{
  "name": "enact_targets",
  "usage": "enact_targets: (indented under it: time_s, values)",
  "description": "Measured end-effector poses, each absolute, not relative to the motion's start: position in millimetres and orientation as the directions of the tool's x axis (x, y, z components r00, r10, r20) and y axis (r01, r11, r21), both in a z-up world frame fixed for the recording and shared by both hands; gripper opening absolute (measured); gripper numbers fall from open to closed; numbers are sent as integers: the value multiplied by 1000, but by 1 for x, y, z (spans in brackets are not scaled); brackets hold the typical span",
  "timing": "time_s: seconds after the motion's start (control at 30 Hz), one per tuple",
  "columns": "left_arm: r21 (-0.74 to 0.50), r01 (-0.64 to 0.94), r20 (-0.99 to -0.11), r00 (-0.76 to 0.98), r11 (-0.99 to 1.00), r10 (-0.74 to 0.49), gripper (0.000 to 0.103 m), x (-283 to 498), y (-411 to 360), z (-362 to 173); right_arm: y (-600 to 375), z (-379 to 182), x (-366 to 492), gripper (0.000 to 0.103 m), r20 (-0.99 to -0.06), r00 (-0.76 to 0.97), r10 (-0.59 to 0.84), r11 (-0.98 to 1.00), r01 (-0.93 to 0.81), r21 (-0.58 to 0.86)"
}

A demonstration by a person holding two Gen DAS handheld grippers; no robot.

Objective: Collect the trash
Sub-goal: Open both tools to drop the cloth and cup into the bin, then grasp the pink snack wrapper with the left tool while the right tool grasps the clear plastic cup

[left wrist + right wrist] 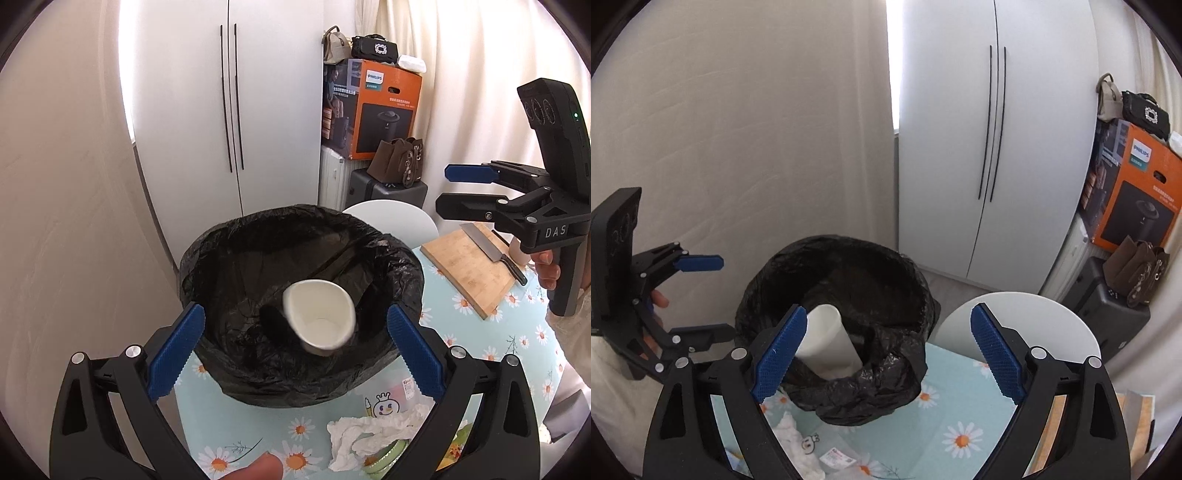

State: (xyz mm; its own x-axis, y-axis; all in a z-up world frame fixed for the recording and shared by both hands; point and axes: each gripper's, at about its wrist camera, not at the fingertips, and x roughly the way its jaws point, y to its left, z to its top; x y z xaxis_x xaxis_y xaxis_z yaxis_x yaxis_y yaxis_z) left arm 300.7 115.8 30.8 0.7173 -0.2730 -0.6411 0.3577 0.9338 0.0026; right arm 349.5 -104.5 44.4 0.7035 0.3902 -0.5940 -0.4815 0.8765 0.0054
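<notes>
- Two grippers are mine: my left gripper (295, 350) and my right gripper (889, 354), each black plastic with a pair of ribbed blue pads. Both stand wide apart with nothing pressed between the pads.
- One bin (236, 254), round and lined with a crinkled, glossy black plastic bag, sits at the far edge of the table (461, 332), at its left end in the left wrist view.
- One paper cup (319, 317), white, smooth and tapered, is inside the mouth of the bin, tilted with its open end towards my left camera; it is blurred and touches neither pad. From the right wrist view it leans against the bag's near wall.
- One crumpled white tissue (369, 432), soft and wrinkled, lies on the table near its front edge, just beside the bin.
- One small printed packet (391, 398) with a cartoon face lies flat between the tissue and the bin.
- One rectangular bamboo cutting board (469, 266) lies towards the table's right edge, with one steel knife (493, 253) with a black handle across it.
- One floral cloth, pale blue with white daisies, covers the table.
- One white double-door wardrobe (229, 103) and one orange cardboard box (384, 110) stand behind the table.
</notes>
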Motion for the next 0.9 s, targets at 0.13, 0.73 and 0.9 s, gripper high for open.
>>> enact_targets:
  time_s: [0.13, 0.73, 0.9]
  values:
    - [7, 334, -658, 711, 943, -247, 97, 287, 117, 27, -108, 42, 343, 86, -601, 698, 390, 876, -482, 9]
    - [43, 218, -724, 680, 975, -120, 97, 217, 121, 7, -120, 26, 289, 88, -634, 641, 433, 832, -555, 7]
    - [51, 204, -742, 663, 978, -100, 97, 200, 120, -1, -125, 18, 282, 88, -647, 622, 441, 828, -561, 25]
